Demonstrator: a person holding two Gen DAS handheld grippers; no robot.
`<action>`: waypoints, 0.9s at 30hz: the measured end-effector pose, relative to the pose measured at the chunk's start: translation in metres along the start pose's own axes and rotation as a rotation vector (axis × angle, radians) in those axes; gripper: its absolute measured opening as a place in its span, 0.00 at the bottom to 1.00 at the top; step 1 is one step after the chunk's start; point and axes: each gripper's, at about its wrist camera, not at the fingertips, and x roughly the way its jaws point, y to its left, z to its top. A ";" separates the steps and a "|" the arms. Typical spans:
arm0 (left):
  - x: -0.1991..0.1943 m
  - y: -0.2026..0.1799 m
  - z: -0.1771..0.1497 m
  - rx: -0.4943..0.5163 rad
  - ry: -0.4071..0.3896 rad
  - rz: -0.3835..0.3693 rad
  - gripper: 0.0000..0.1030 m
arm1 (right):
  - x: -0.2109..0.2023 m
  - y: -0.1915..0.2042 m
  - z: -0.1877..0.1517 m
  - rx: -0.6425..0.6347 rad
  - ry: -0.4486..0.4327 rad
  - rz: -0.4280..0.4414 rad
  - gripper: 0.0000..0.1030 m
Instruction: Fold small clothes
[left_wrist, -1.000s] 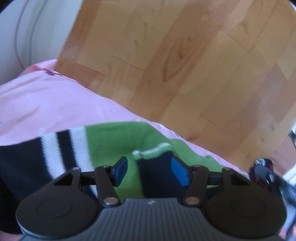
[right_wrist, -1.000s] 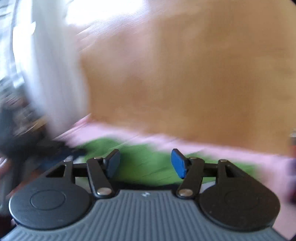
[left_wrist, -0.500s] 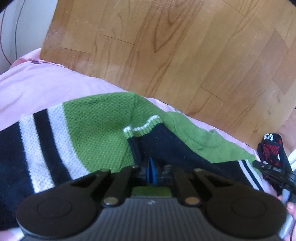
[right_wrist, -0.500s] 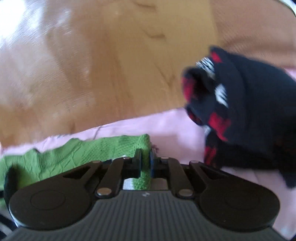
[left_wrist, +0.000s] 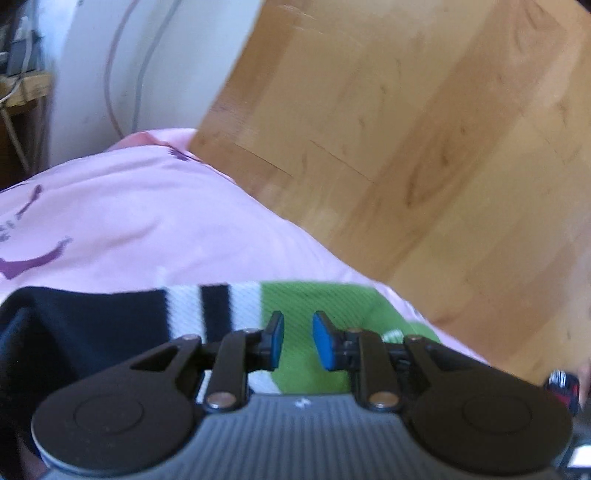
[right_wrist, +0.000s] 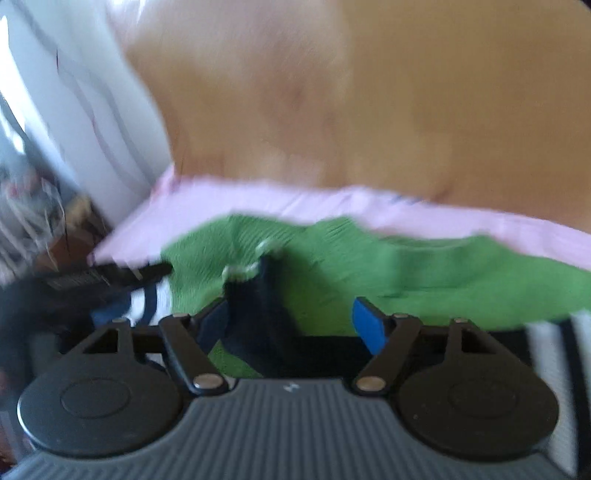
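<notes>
While both hands hover low over the bed, the small knitted sweater (left_wrist: 314, 299) lies spread on the pink sheet (left_wrist: 147, 221), close to the edge where the wooden floor (left_wrist: 424, 147) begins. It is green across the body, with white and dark navy stripes running into a navy part on one side. Seen from the left wrist, the left gripper (left_wrist: 297, 341) hangs just over the green knit beside the stripes; its blue pads (left_wrist: 323, 341) stand a narrow gap apart, the jaws having just been opening, and only the cloth lying below shows through the gap, nothing pinched. Seen from the right wrist, which is blurred, the right gripper (right_wrist: 291, 325) stands clearly wider, one blue pad (right_wrist: 367, 325) bare and free. A navy fold of the sweater with a pale trimmed edge rises between its fingers, touching or nearly touching the darker pad, but the pads do not press on it
</notes>
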 end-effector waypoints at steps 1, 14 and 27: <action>-0.002 0.003 0.002 -0.011 -0.014 0.010 0.18 | 0.008 0.008 0.002 -0.033 0.026 -0.022 0.12; -0.013 0.017 0.012 -0.093 -0.058 0.012 0.26 | -0.011 0.047 -0.018 -0.150 -0.374 -0.249 0.45; -0.062 -0.028 0.003 0.085 -0.187 -0.098 0.33 | -0.041 0.004 -0.020 0.192 -0.243 0.043 0.63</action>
